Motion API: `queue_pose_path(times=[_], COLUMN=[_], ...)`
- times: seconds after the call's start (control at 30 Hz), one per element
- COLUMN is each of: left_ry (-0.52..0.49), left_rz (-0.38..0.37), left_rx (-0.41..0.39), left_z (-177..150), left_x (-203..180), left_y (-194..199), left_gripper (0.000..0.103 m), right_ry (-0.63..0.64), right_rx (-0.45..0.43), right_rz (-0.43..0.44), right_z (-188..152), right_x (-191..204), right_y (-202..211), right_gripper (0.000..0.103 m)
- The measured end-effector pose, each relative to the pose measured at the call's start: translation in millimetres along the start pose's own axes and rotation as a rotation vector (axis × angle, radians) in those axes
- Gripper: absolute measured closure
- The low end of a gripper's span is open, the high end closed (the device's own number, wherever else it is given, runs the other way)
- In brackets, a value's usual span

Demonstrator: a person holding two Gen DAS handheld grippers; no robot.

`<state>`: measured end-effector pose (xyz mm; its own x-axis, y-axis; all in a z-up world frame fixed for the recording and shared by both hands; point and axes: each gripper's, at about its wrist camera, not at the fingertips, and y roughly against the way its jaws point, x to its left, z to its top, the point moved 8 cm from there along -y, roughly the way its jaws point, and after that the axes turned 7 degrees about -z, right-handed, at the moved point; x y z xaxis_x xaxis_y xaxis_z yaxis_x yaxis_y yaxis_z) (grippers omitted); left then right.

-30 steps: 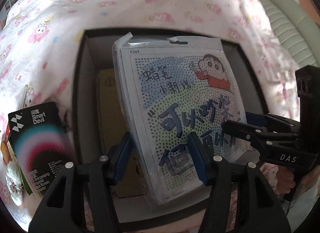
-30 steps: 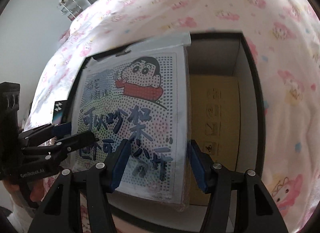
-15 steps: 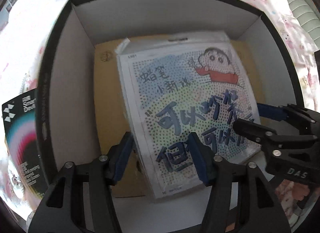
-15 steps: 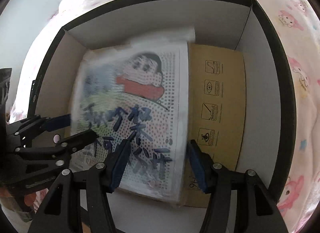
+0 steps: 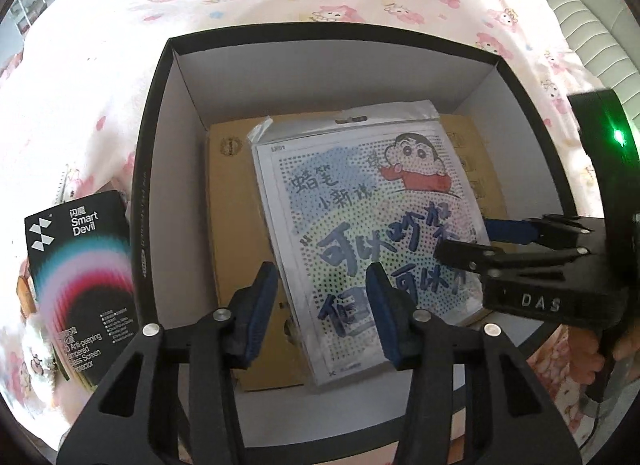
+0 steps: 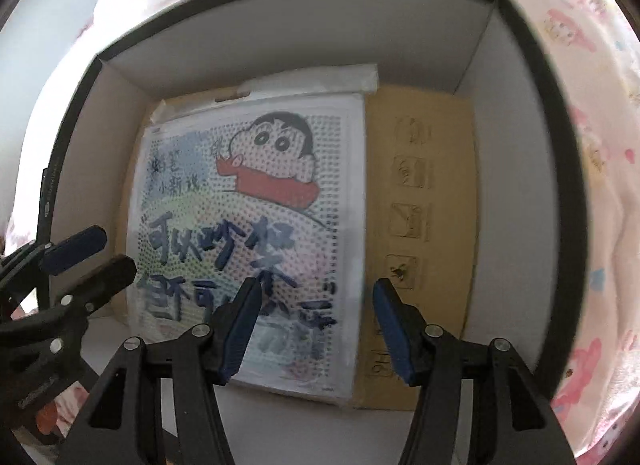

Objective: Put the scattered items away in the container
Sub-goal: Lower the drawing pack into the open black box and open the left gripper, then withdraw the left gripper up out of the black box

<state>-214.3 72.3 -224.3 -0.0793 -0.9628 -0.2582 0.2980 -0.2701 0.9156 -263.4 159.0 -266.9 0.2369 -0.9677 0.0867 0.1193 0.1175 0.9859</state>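
Both over the box (image 5: pixel 160 113) — cartoon packet (image 5: pixel 372 225) lies flat inside on a brown carton (image 5: pixel 232 225). My left gripper (image 5: pixel 320 305) has been narrowing, nothing pinched; right gripper (image 6: pixel 312 321) wide, empty, at packet's six o'clock.

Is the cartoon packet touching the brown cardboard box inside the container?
Touching. The right wrist view shows the cartoon packet lying flat across the brown cardboard box, its right edge resting on the cardboard with no gap.

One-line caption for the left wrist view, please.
Cartoon-print packet lies on a brown carton inside the black box; left gripper, jaws just closing, and right gripper both open above it.
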Motion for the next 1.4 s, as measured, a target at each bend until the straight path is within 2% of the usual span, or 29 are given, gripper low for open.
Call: queue_pose_path(times=[0.13,0.2,0.27,0.3,0.37,0.4,0.47,0.57,0.7,0.77,0.87,0.97,1.13,1.3,1.4], left_ry=[0.004,0.011,0.023,0.03,0.03,0.024,0.01,0.002,-0.032,-0.037,-0.073,-0.112,-0.107,-0.086,-0.039], left_rz=[-0.016,-0.023,-0.038,-0.054,-0.078,-0.086,-0.117,-0.205,-0.278,-0.311,-0.233,-0.128,0.013,0.093,0.046], left_rx=[0.001,0.002,0.002,0.003,0.007,0.008,0.019,0.047,0.074,0.091,0.097,0.127,0.153,0.141,0.124], left_z=[-4.9,-2.9,3.0,-0.5,-3.0,0.1,4.7,8.5,6.8,4.8,4.4,1.7,0.2,-7.1,-9.4], left_x=[5.1,1.0,-3.9,-5.1,-5.0,14.2,2.6,-18.7,-52.0,-62.6,-69.1,-72.0,-58.6,-32.7,-18.5], left_y=[7.9,9.1,9.3,8.3,8.6,6.5,1.6,-5.0,-21.6,-27.7,-36.8,-43.5,-42.5,-34.8,-22.3], left_gripper=[0.056,0.061,0.061,0.061,0.061,0.061,0.061,0.061,0.061,0.061,0.061,0.061,0.062,0.063,0.063], right_ry=[0.003,0.034,0.057,0.057,0.026,0.002,-0.07,-0.136,-0.098,-0.097,-0.128,-0.16,-0.162,-0.139,-0.115], right_rx=[0.004,0.028,0.037,0.024,-0.027,-0.053,-0.101,-0.137,-0.239,-0.28,-0.307,-0.32,-0.329,-0.302,-0.289], right_rz=[0.031,0.119,0.158,0.157,0.097,0.063,0.023,0.092,0.039,0.012,0.004,0.029,-0.002,0.031,0.041], right_z=[9.4,9.0,7.6,8.6,15.3,19.1,26.4,30.0,30.9,31.8,35.7,14.0,8.9,9.1,9.5], right_x=[16.8,37.1,46.5,45.5,31.9,23.6,6.3,2.5,7.6,-5.1,-7.4,-52.3,-64.1,-52.6,-44.2], right_y=[-2.0,-5.4,-5.9,-4.4,1.0,3.9,11.5,22.2,43.6,53.0,55.2,89.7,99.4,91.3,86.3], right_gripper=[0.046,0.047,0.05,0.05,0.05,0.05,0.05,0.052,0.052,0.052,0.052,0.052,0.052,0.052,0.052])
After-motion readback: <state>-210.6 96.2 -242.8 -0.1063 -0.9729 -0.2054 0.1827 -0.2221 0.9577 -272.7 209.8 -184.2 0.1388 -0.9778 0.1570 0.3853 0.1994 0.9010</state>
